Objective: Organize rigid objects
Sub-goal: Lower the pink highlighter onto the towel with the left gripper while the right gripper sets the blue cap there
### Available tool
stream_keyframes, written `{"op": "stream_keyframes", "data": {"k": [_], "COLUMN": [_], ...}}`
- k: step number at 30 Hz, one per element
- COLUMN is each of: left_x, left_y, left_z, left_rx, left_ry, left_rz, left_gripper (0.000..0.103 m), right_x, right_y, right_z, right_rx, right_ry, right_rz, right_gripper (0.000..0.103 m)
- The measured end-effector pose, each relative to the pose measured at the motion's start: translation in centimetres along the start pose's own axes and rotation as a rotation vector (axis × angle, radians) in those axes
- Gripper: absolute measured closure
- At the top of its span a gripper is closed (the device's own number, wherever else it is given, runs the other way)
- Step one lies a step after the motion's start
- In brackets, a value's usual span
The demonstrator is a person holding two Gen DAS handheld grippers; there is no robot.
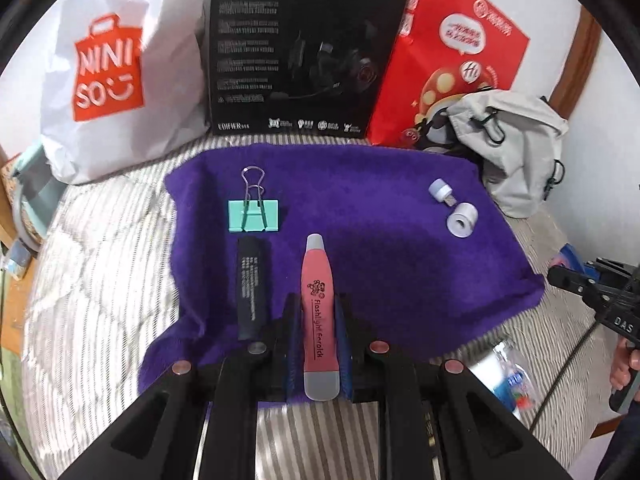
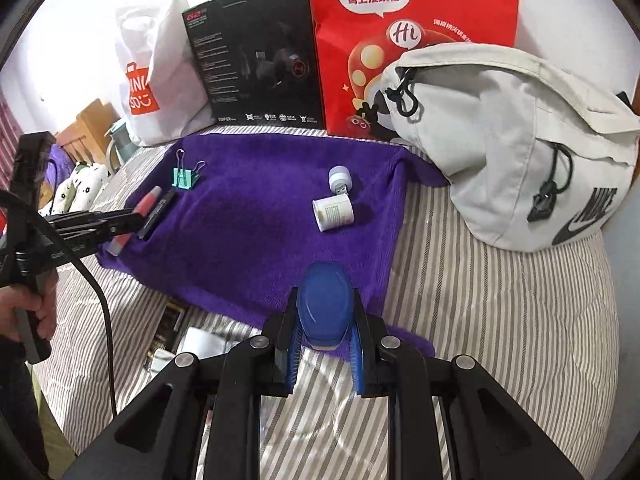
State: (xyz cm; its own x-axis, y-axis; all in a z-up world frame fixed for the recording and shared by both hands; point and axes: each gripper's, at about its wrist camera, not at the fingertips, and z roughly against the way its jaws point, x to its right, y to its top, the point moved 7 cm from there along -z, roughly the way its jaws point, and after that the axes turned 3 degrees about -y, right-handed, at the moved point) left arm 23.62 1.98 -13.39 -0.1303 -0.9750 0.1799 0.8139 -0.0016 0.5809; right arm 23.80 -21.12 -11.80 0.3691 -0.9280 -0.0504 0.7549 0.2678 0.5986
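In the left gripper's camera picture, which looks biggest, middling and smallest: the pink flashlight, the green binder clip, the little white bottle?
1. Pink flashlight, though it is nearest the camera, which inflates it.
2. Green binder clip, counting its wire handles.
3. White bottle.

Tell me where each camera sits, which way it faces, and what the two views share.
Left wrist: on the left claw, looking along the purple towel toward the bags; claw shut on the pink flashlight earpick; the right claw and a hand show at right.
Right wrist: on the right claw, facing the same backdrop from further right; claw shut on a blue oval object; the left claw shows at left.
Shared: towel, green binder clip, black Edifier box.
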Motion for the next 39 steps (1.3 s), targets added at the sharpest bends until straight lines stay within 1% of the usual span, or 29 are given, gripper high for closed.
{"op": "stream_keyframes", "data": {"k": [6,7,12,16,21,23,24,25,26,28,33,39], "left_x": [-1.1,-1.4,-1.5,-1.3,-1.3,-1.0,-0.9,-0.8,-0.6,-0.4,-0.7,-1.1], "left_y": [0.7,0.7,0.7,0.5,0.4,0.3,0.2,0.2,0.1,-0.3,-1.3,-2.0], "left_z": [-2.8,-3.2,-4.7,-5.5,-5.4,-5.3,-5.3,-5.2,-5.3,-5.0,-3.4,-0.8], "left_rx": [-0.034,-0.036,-0.063,-0.073,-0.069,-0.071,-0.071,-0.073,-0.078,-0.086,-0.072,-0.048], "left_ry": [0.018,0.03,0.04,0.071,0.091,0.102,0.099,0.091,0.075,0.062,0.087,0.086], "left_rz": [0.012,0.016,-0.001,-0.035,-0.042,-0.065,-0.068,-0.067,-0.064,-0.045,-0.019,0.028], "left_gripper": [0.087,0.087,0.087,0.087,0.086,0.083,0.078,0.069,0.057,0.047,0.047,0.046], "right_x": [0.4,0.5,0.5,0.3,-0.3,-0.5,-0.5,-0.6,-0.7,-0.7,-0.5,-0.5], "right_y": [0.7,0.8,1.0,1.3,1.8,2.0,2.0,2.1,2.1,2.2,2.3,2.6], "right_z": [-2.0,-2.4,-4.0,-5.0,-5.9,-6.3,-6.5,-6.8,-7.2,-7.6,-8.5,-9.1], "right_rx": [-0.018,-0.023,-0.045,-0.058,-0.064,-0.069,-0.071,-0.077,-0.082,-0.089,-0.098,-0.082], "right_ry": [0.001,0.004,0.004,-0.001,0.003,0.006,0.007,0.005,-0.003,-0.013,-0.017,-0.035], "right_rz": [-0.002,-0.002,-0.001,0.016,0.038,0.049,0.053,0.059,0.064,0.073,0.065,0.061], "right_gripper": [0.083,0.083,0.083,0.083,0.083,0.083,0.083,0.083,0.083,0.083,0.083,0.082]}}
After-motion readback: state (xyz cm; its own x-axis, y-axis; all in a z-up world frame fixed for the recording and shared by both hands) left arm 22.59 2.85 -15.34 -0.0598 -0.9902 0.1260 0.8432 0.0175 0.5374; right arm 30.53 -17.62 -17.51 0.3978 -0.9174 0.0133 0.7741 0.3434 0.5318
